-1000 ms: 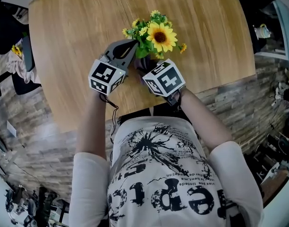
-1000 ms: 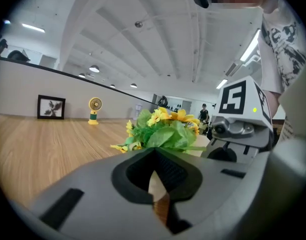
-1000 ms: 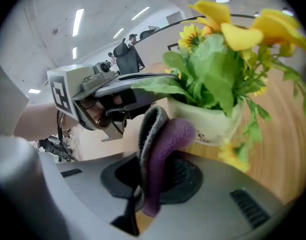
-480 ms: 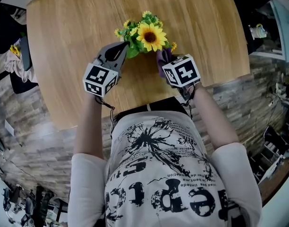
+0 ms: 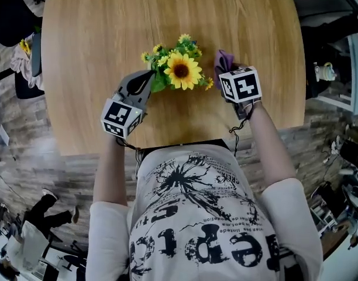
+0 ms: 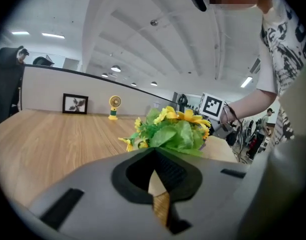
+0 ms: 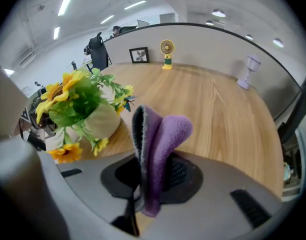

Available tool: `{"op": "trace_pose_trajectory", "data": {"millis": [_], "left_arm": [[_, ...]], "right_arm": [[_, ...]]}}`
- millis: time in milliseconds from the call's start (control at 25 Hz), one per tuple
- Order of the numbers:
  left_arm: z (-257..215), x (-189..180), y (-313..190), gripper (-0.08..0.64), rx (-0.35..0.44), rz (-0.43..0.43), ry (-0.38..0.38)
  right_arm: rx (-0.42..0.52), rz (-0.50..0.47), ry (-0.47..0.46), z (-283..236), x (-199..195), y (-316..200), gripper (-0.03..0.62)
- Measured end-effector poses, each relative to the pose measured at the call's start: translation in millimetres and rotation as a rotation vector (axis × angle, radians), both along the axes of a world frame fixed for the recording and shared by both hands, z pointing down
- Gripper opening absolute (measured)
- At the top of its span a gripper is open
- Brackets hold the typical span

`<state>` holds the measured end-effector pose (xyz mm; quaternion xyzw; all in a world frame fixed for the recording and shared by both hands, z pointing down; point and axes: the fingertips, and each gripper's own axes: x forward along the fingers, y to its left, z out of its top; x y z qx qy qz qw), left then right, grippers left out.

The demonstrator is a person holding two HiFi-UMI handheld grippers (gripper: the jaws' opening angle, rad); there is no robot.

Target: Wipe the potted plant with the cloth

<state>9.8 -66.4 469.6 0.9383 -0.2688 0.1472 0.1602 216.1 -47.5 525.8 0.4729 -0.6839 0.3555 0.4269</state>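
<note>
The potted plant, a sunflower with small yellow blooms and green leaves in a cream pot, stands on the round wooden table. My left gripper is shut, its tip right at the leaves on the plant's left side; nothing shows between its jaws. My right gripper is to the right of the plant, apart from it, and shut on a folded purple cloth that sticks up out of the jaws.
At the table's far edge stand a small picture frame, a little yellow fan and a pale lilac fan. The table's near edge runs just before my body. A person stands on the floor at lower left.
My right gripper has carried the cloth from the near side of the pot out to the plant's right. The left gripper has stayed at the leaves.
</note>
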Motion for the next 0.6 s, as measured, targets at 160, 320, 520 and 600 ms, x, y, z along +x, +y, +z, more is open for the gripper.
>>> {"op": "trace_pose_trajectory", "data": {"millis": [160,320,520,600], "left_arm": [[1.6,0.2,-1.1,0.002,-0.008,-0.069,-0.015],[1.7,0.2,-2.3,0.002,-0.019,-0.131,-0.014],[0.8,-0.6,-1.8,0.002,-0.029,-0.181,-0.026],[0.7,0.1,-2.4,0.003,-0.032,-0.192,-0.025]], "right_arm": [[0.049,-0.133,-0.012,-1.5,-2.5,-50.2,0.075],[0.109,-0.302,-0.001,-7.0,-22.1,-106.6,0.075],[0.181,-0.531,-0.019,-9.5,-71.9,-160.5,0.075],[0.190,-0.639,-0.035,-7.3,-95.3,-168.2,0.075]]}}
